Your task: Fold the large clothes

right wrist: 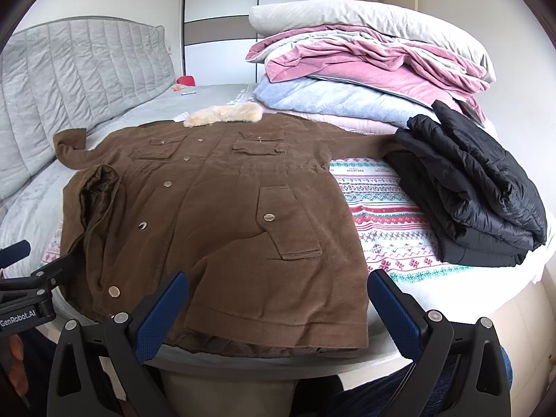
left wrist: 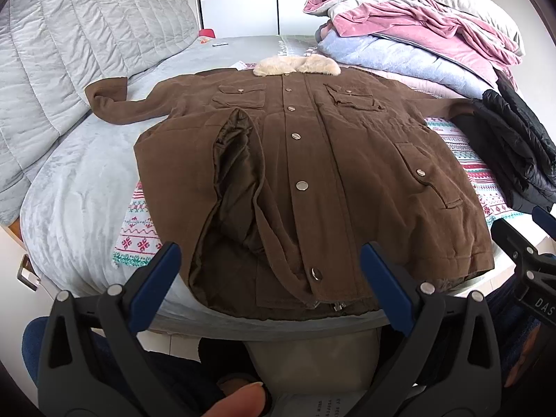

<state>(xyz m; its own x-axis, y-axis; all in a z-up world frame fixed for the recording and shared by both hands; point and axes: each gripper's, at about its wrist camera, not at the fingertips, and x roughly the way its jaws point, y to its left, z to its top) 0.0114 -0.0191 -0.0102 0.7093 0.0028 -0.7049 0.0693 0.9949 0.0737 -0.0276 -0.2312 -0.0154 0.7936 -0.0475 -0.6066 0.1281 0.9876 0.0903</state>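
A: How many garments are on the bed [right wrist: 41, 187]?

B: 1 brown coat [left wrist: 312, 160] lies spread face up across the near half, its hem at the near edge, over 1 patterned blanket [right wrist: 382, 222]. 1 folded black jacket [right wrist: 479, 194] sits to its right.

A: Details on the coat?

B: 1 cream fur collar [left wrist: 295, 66] at the far end, 3 flap pockets showing, 6 snaps down the front. The lower left front panel is turned back, showing shiny lining [left wrist: 229, 160]. 1 sleeve [left wrist: 114, 104] stretches out to the left.

A: And the grippers?

B: 2. The left gripper [left wrist: 271, 278] hangs wide apart above the hem, holding nothing. The right gripper [right wrist: 278, 299] is equally wide and empty, over the hem's right part.

A: Beyond?

B: 1 heap of pink and blue bedding [right wrist: 365, 76].
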